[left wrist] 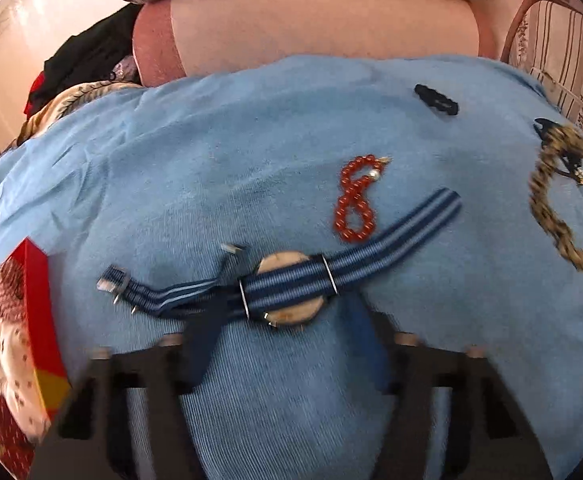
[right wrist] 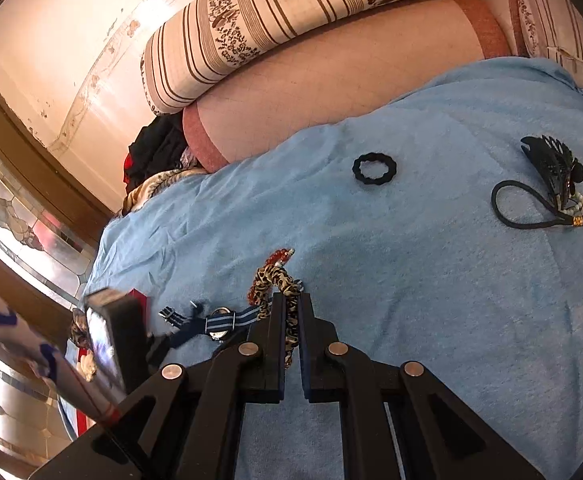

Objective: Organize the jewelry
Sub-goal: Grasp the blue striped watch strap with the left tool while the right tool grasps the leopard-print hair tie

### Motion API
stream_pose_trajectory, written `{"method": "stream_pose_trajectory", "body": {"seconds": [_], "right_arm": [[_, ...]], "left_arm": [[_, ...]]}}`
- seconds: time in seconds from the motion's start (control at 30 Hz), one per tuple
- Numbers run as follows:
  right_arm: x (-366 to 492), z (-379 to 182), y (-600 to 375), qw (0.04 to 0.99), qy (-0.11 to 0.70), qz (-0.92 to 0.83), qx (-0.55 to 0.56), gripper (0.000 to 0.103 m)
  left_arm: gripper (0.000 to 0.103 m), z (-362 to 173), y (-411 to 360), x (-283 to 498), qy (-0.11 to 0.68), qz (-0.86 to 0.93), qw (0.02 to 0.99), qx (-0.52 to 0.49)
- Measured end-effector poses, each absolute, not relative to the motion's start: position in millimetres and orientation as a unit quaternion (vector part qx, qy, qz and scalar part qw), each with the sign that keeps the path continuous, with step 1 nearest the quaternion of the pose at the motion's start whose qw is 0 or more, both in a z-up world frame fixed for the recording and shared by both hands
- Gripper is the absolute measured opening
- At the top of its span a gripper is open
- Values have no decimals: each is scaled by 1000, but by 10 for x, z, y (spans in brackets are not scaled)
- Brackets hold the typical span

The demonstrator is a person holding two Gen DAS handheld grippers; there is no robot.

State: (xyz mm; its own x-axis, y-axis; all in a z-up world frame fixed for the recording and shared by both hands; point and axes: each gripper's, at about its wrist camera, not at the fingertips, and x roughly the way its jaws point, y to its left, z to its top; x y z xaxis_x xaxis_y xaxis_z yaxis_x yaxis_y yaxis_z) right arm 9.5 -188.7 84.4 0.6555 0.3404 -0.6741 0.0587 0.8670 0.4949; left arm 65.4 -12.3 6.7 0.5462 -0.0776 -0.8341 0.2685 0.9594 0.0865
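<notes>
A watch (left wrist: 287,292) with a blue striped strap lies flat on the light blue towel (left wrist: 251,160). My left gripper (left wrist: 287,336) hovers right at it. Its blue-padded fingers stand apart on either side of the watch case, and I see no pad pressing on it. A red bead bracelet (left wrist: 355,200) lies just beyond the watch. My right gripper (right wrist: 291,300) is shut on a leopard-print scrunchie (right wrist: 269,280), which hangs between its black fingers just right of the watch (right wrist: 219,324).
A red box (left wrist: 39,312) sits at the towel's left edge. On the far side of the towel are a black ring hair tie (right wrist: 374,170), a black claw clip (right wrist: 551,164) and a black elastic loop with pearls (right wrist: 523,208). Striped pillows (right wrist: 291,20) lie behind.
</notes>
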Motion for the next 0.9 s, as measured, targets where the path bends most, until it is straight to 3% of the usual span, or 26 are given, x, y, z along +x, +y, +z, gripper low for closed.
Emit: {"method": "stream_pose_trajectory", "body": {"seconds": [0.17, 0.2, 0.23, 0.27, 0.47, 0.53, 0.6, 0.8, 0.9], "right_arm": [[61, 898, -1884, 881, 398, 82, 243, 6], [48, 914, -1881, 882, 396, 83, 241, 6], [36, 932, -1874, 884, 393, 82, 238, 6], [18, 946, -1874, 886, 390, 82, 239, 6], [-53, 1009, -1864, 888, 383, 82, 243, 6], [-95, 1030, -1860, 887, 382, 81, 246, 6], [-126, 1049, -1861, 887, 380, 81, 249, 6], [-227, 1052, -1882, 886, 378, 84, 254, 6], [-179, 1007, -1878, 884, 383, 85, 254, 6]], "left_arm": [[40, 105, -51, 407, 473, -109, 872, 67], [26, 110, -43, 330, 477, -113, 869, 64], [19, 130, -36, 252, 480, -119, 867, 57], [1, 156, -23, 178, 484, -126, 865, 46], [0, 343, -64, -97, 461, -131, 875, 64], [12, 426, -129, -56, 451, -136, 878, 83], [64, 444, -207, 41, 443, -140, 880, 103], [67, 169, -434, 349, 452, -132, 860, 197], [66, 71, -302, 502, 465, -149, 859, 153]]}}
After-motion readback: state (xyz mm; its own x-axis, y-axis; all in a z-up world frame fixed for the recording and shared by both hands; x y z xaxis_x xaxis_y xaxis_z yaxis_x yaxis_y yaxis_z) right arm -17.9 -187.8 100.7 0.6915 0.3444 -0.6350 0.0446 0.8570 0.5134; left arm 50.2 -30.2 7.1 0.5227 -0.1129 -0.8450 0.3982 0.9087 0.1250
